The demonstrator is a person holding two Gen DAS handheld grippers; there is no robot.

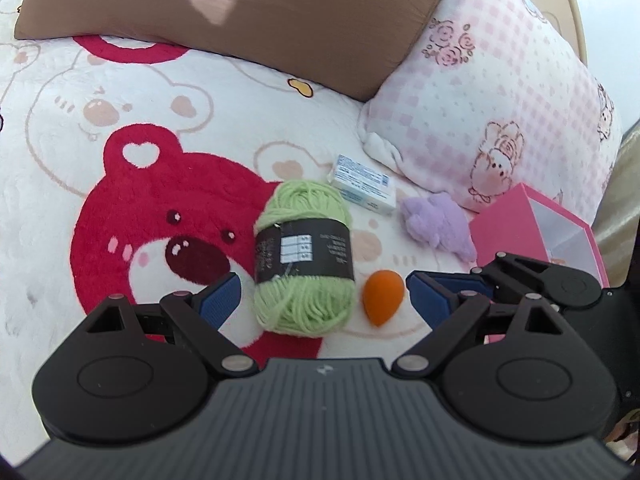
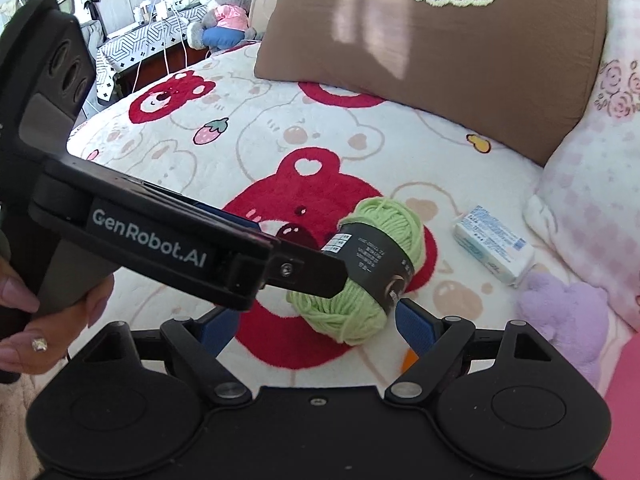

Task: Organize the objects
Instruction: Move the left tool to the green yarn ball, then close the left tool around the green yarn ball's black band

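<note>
A green yarn ball [image 1: 304, 260] with a black label lies on the bear blanket. In the left wrist view my left gripper [image 1: 326, 300] is open around it and around an orange egg-shaped sponge [image 1: 382, 296], and its pads touch neither. Behind them lie a white box [image 1: 364, 184], a purple plush [image 1: 440, 224] and an open pink box [image 1: 540, 232]. In the right wrist view my right gripper [image 2: 318, 328] is open just before the yarn [image 2: 372, 264]. The left gripper [image 2: 332, 276] reaches in from the left over the yarn. Only a sliver of the sponge [image 2: 409, 358] shows.
A brown pillow [image 1: 240, 4] and a pink checked pillow [image 1: 500, 100] close off the back and right. The blanket [image 2: 240, 136] runs free to the left. A person's hand [image 2: 24, 320] holds the left gripper. Beyond the bed stand a table and plush toys [image 2: 224, 12].
</note>
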